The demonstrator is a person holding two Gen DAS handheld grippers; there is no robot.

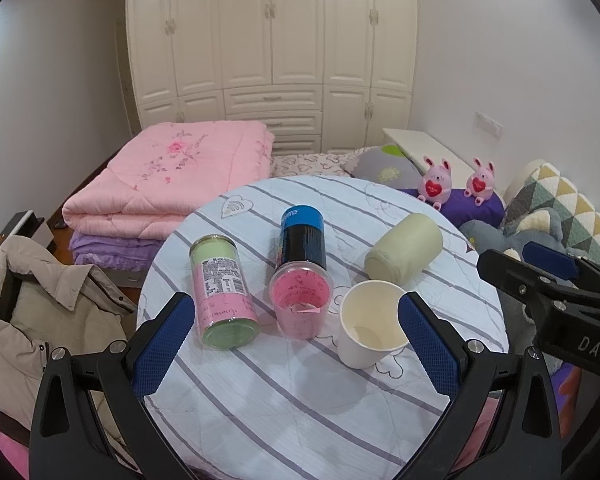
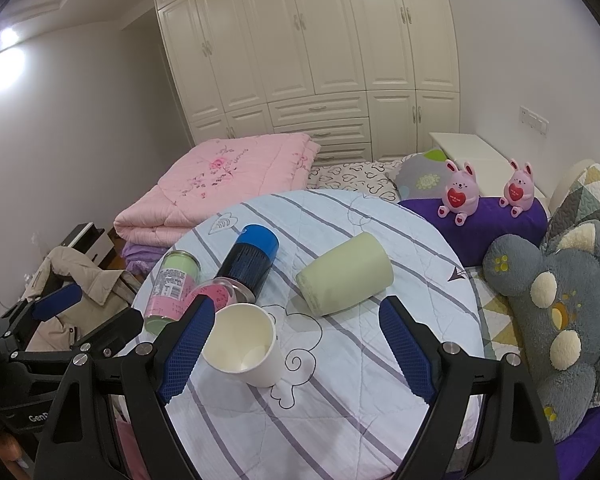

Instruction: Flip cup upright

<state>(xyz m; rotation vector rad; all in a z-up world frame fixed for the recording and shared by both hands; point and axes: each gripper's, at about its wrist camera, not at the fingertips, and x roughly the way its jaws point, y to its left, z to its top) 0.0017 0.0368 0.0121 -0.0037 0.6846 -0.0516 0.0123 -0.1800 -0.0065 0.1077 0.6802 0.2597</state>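
Observation:
A pale green cup point(image 1: 405, 253) lies on its side on the round striped table point(image 1: 300, 392), base toward me; it also shows in the right wrist view point(image 2: 345, 273). A white paper cup point(image 1: 371, 323) stands upright near it and shows in the right wrist view too point(image 2: 246, 343). My left gripper point(image 1: 296, 344) is open and empty, above the table's near side. My right gripper point(image 2: 296, 350) is open and empty, just short of the green cup; it also shows at the right edge of the left wrist view point(image 1: 548, 276).
A pink-and-green jar point(image 1: 222, 290) and a blue-capped dark can point(image 1: 303, 238) lie on the table. A clear cup with pink lining point(image 1: 300, 304) stands by the can. A folded pink quilt point(image 1: 168, 176), plush toys point(image 2: 460, 192) and a beige coat point(image 1: 40, 300) surround the table.

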